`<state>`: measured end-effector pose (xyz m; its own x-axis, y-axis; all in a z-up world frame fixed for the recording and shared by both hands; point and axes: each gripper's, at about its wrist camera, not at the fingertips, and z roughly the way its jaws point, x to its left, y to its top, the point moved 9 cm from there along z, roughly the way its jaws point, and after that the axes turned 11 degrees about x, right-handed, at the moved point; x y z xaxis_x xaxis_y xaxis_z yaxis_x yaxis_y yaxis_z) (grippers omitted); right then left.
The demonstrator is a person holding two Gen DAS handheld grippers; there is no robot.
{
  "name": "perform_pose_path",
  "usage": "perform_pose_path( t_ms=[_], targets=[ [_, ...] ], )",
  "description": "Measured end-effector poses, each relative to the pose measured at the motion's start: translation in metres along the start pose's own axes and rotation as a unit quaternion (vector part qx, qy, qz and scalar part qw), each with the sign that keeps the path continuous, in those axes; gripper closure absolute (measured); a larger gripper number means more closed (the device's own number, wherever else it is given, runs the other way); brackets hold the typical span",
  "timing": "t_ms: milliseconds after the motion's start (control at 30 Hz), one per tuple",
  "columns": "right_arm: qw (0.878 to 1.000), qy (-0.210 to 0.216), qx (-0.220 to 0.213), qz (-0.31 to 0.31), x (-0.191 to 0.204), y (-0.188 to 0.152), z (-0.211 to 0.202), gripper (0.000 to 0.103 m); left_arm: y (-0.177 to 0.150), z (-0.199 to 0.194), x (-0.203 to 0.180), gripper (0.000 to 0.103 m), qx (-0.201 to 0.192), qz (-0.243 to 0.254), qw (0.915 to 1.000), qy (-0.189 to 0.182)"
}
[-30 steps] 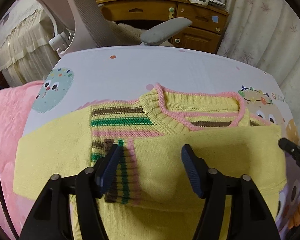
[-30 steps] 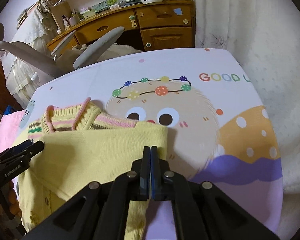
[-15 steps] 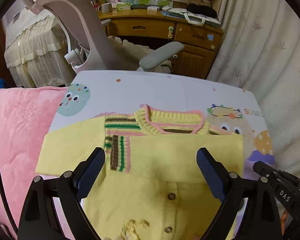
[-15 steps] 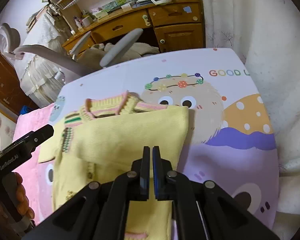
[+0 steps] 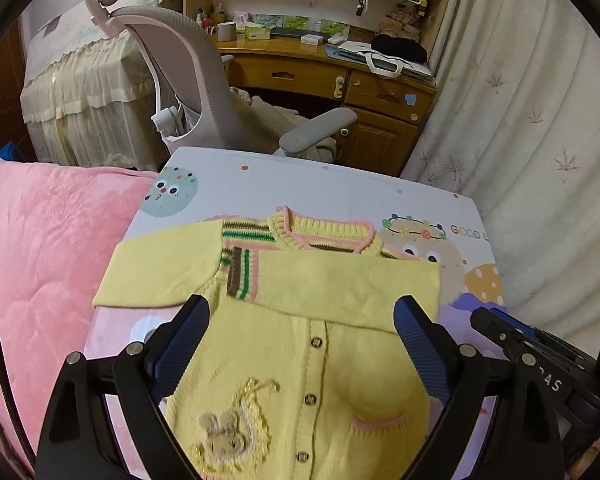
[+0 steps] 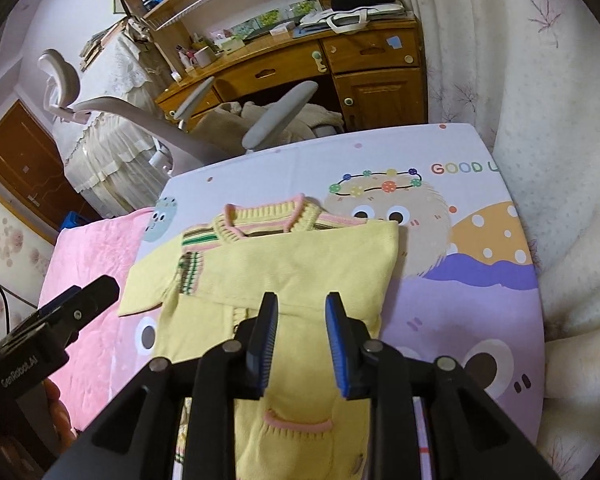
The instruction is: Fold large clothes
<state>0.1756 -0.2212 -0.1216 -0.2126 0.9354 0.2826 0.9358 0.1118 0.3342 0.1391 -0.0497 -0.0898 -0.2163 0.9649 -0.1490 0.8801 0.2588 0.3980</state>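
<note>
The yellow cardigan (image 5: 320, 344) lies flat on the cartoon-printed sheet (image 5: 300, 176), its collar toward the far edge and its left side close to where the sheet meets the pink blanket (image 5: 40, 260). One sleeve is already folded — it lies straight across the chest just below the collar, with its striped shoulder band turned over. The other sleeve (image 5: 160, 272) is not yet done; it sticks out sideways toward the pink blanket.

The left gripper (image 5: 302, 350) hangs above the buttoned front with its jaws spread wide and nothing between them. The right gripper (image 6: 302, 346) hovers over the cardigan's right side, near the pink-trimmed pocket (image 6: 300, 426); its jaws are opening, and no cloth is caught in them.

I'd call this an early stage: one sleeve in, with the outstretched sleeve and the fold of the body from hem to collar left to do.
</note>
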Motion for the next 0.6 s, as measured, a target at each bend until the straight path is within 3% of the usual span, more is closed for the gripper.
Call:
perform_pose_path(
  t_ms=[367, 500, 600],
  targets=[
    [0.999, -0.023, -0.015, -0.033, 0.038, -0.014, -0.020, 0.078, -0.014, -0.028, 0.012, 0.010, -0.001, 0.040, 0.9991, -0.016],
    [0.998, -0.048, -0.017, -0.028, 0.058, -0.019, -0.016, 0.078, -0.010, -0.023, 0.048, 0.010, 0.016, 0.045, 0.9987, -0.019],
    [0.998, -0.052, -0.009, -0.018, 0.074, -0.024, -0.003, 0.078, -0.005, -0.012, 0.094, 0.010, 0.020, 0.026, 0.9994, 0.000]
  ],
)
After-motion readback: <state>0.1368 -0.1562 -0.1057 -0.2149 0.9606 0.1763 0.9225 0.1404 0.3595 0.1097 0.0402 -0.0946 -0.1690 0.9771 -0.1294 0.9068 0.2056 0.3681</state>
